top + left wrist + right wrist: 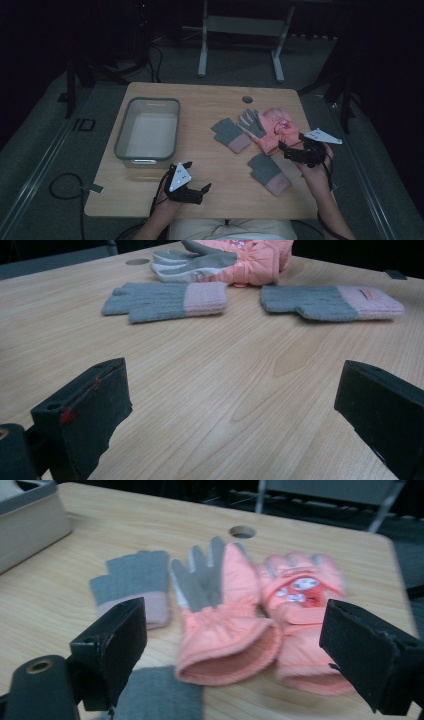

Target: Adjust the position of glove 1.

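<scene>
Dim room, dark floor, pale wooden table (210,102) with rounded corners and a round hole (247,99) near its far edge.

Just ahead of the right gripper (295,150), jaws spread wide and holding nothing: two padded orange gloves side by side, cuffs toward the jaws. Palm-up orange glove (220,615) with grey palm and fingers, puffy cuff gaping open. Printed orange glove (300,605) touching it on the right, back up, white-and-red cartoon patch, blurred. Beyond the left jaw, a grey knit glove with pink cuff (132,582), flat, fingers pointing away, beside the orange pair. Under the left jaw, close in, a second grey knit glove (160,692), cuff out of sight there; seen from above as lying apart from the rest, nearer the front edge (268,173).

Left gripper (197,192) low near the front edge, jaws wide apart, empty, aimed across bare wood toward the gloves well ahead. Broad open tabletop between it and them. Grey rectangular bin (147,131) just beyond and left of that gripper, empty inside, near the table's left edge. Right gripper close to the table's right edge.
</scene>
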Demonstrator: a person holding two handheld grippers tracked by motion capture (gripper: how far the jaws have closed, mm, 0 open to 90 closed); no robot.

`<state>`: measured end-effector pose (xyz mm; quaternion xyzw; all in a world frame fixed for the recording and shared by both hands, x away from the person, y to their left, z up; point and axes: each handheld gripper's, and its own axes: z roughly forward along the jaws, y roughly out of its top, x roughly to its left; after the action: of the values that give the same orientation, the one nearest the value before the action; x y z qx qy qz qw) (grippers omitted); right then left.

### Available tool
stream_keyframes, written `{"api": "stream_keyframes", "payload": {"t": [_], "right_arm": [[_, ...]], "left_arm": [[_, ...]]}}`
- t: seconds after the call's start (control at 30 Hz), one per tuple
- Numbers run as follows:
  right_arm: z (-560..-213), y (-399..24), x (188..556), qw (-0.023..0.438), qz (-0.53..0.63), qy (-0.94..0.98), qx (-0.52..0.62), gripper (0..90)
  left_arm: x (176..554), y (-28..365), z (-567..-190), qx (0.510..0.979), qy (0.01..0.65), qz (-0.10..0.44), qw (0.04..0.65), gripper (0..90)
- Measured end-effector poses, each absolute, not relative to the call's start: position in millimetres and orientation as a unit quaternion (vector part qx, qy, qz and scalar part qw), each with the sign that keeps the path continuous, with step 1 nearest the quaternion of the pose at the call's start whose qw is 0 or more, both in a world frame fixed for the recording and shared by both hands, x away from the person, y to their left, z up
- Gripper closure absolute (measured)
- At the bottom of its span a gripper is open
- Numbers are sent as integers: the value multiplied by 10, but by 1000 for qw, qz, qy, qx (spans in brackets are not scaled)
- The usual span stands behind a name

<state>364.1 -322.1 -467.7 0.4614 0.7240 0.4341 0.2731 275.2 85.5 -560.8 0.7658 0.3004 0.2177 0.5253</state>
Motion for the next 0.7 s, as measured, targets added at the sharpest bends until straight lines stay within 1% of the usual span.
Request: {"api": "stream_keyframes", "payload": {"t": [0.07,0.17,0.2,0.27,0.33,0.43,0.47,0.57,0.63,0.7], "right_arm": [[-4687,-3174,3671,268,437,724,462,117],[-4692,-3093,3733,253,446,731,451,160],[-4691,-3063,3758,249,448,734,445,213],[-4686,-2993,3808,246,450,743,431,243],[-4678,-2912,3860,239,449,752,420,305],[-4669,-2780,3941,229,446,764,407,356],[-4666,-2727,3971,226,448,766,402,387],[-4670,-2615,4045,218,447,774,392,415],[-4680,-2540,4094,222,443,779,384,423],[-4701,-2480,4156,203,443,788,377,466]], "left_arm": [[2751,854,-5608,765,301,218,526,11],[2753,856,-5608,766,301,216,525,11],[2752,855,-5608,766,301,216,525,11],[2751,854,-5608,766,300,216,526,11],[2753,856,-5608,766,300,216,526,11],[2755,858,-5608,766,301,214,526,10],[2754,858,-5608,766,300,215,527,10],[2751,855,-5609,766,299,215,527,10],[2750,854,-5608,766,299,214,527,10],[2749,854,-5609,766,298,213,528,11]]}}
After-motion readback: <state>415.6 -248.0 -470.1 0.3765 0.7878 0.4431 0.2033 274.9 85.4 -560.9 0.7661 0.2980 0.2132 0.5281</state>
